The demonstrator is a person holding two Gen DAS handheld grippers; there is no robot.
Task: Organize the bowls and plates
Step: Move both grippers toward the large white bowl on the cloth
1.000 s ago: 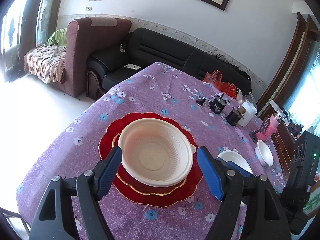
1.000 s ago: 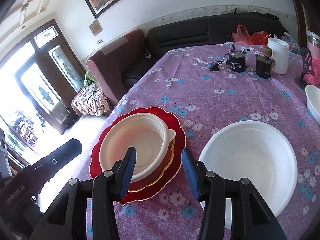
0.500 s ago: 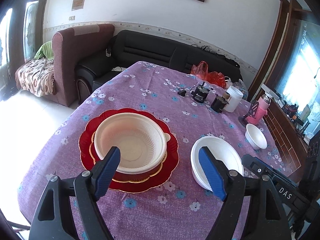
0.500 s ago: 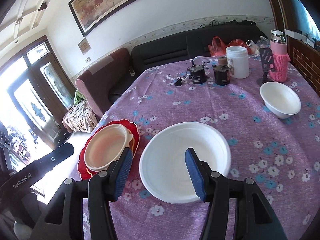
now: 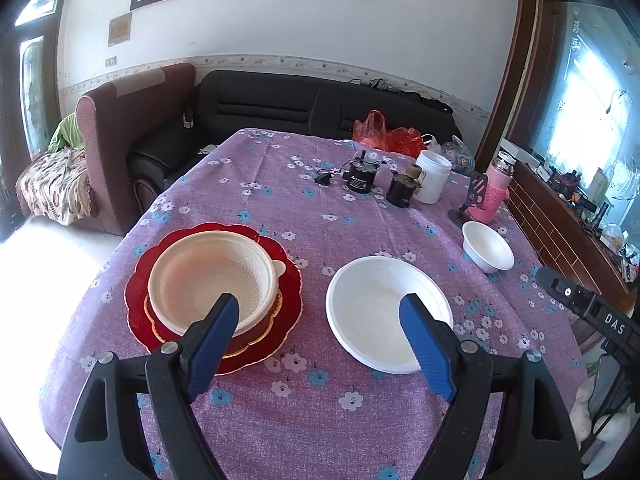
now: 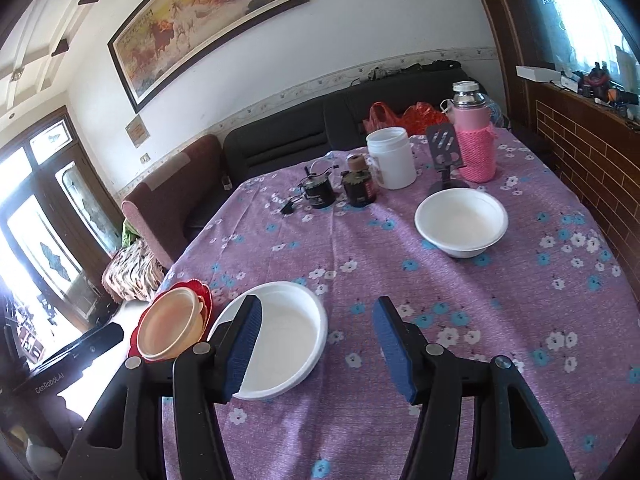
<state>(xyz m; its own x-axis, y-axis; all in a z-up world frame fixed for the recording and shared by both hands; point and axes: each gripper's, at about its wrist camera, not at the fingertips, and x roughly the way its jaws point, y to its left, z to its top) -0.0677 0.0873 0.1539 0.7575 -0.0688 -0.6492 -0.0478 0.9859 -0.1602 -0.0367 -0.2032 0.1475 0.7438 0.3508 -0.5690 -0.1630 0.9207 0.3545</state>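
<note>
My left claw [image 5: 320, 316] hangs apart and empty; my right claw [image 6: 316, 320] is opening, empty, bare purple floral worktop [image 6: 500, 300] ahead of it, wide white foam plate [image 6: 284, 340] under its left finger.

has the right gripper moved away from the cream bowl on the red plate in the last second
Yes. The right gripper, jaws opening and empty, has swung rightward: the cream bowl sat between its fingers before, now it lies off left, with the small white bowl ahead.
</note>
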